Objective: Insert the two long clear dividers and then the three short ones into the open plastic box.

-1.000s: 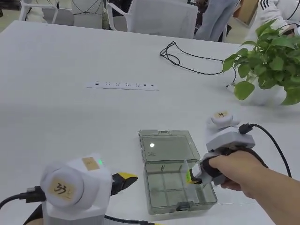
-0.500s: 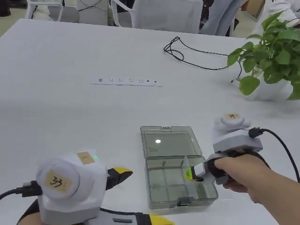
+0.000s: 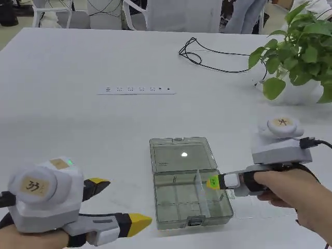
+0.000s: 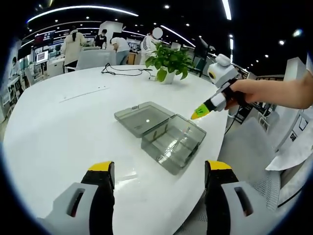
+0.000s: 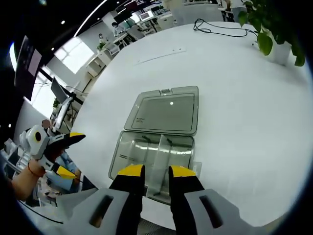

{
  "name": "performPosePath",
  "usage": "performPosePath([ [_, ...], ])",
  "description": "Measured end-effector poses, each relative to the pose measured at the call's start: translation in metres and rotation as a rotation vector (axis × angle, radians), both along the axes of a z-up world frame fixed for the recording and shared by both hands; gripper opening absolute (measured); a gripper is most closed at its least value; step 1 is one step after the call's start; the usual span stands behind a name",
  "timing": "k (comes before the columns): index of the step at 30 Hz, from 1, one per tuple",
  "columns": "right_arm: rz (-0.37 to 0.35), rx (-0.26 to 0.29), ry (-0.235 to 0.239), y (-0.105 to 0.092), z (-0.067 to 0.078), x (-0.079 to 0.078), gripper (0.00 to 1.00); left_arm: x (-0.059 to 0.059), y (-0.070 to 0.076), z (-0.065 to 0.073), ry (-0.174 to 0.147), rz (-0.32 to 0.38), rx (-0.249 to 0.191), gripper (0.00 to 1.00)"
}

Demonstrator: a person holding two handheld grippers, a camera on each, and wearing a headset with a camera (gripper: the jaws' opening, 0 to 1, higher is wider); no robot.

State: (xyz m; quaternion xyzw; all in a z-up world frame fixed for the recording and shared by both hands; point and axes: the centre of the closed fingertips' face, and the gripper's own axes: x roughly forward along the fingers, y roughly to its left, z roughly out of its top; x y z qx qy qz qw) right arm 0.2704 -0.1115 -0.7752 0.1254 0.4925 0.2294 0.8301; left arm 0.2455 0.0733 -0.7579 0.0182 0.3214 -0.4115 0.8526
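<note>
- "33" was read, handwritten, on a round tan sticker (image 3: 33,185) on the back of the left gripper (image 3: 120,202).
- A handwritten mark, possibly "14", was seen on a round top sticker (image 3: 281,122) on the right gripper (image 3: 212,181); it could not be read with certainty.
- A small square sticker (image 3: 59,163) on the left gripper bore nothing legible.
- A row of printed marks (image 3: 137,90) was noted on the table (image 3: 78,62), too small to be read.
</note>
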Motion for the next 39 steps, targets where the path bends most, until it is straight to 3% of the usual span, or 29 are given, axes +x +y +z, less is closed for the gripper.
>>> performPosePath([
  [6,0.032,0.038,-0.090,-0.016,0.024,0.001,0.25,0.011,0.014,-0.021,0.037,0.076,0.091,0.70],
  [10,0.058,0.048,-0.141,-0.023,0.037,-0.003,0.29,0.010,0.016,-0.033,0.065,0.091,0.136,0.67],
  [12,0.087,0.053,-0.188,-0.026,0.044,-0.003,0.31,0.008,0.016,-0.043,0.086,0.091,0.182,0.65],
  [16,0.144,0.034,-0.260,-0.034,0.051,-0.006,0.39,0.008,0.018,-0.056,0.118,0.109,0.231,0.61],
  [28,0.363,0.012,-0.421,-0.049,0.057,-0.023,0.57,0.012,0.028,-0.085,0.193,0.171,0.346,0.52],
  [33,0.387,0.005,-0.426,-0.065,0.051,-0.025,0.59,0.013,0.030,-0.093,0.214,0.186,0.385,0.50],
  [39,0.409,-0.003,-0.454,-0.071,0.048,-0.032,0.61,0.014,0.035,-0.097,0.236,0.194,0.440,0.47],
])
